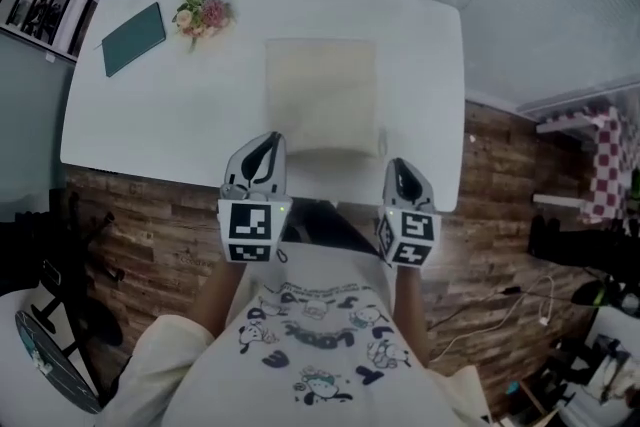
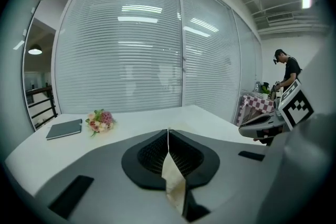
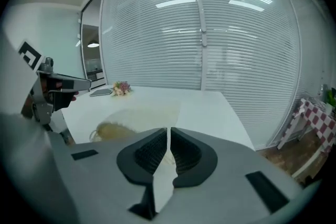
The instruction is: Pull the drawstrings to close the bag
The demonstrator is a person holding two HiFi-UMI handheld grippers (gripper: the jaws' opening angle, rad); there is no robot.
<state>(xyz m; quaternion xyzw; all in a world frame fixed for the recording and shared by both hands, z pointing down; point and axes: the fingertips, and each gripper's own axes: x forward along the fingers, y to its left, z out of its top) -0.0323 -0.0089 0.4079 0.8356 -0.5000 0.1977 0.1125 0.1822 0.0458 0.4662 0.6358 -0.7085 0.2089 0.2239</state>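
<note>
Notebook and flowers lie at the far left of the white table. My left claw hangs over the near edge, jaws pressed together. Just right of it, the cream bag lies flat mid-table. My right claw, by the bag's near right corner, is likewise pressed together.

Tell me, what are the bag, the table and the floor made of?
The bag looks like cloth: cream, matt, puckered at its near end. The table has a smooth white top with no grain, perhaps laminate or painted board. The floor shows brown planks with grain: wood, or a wood-look covering.
</note>
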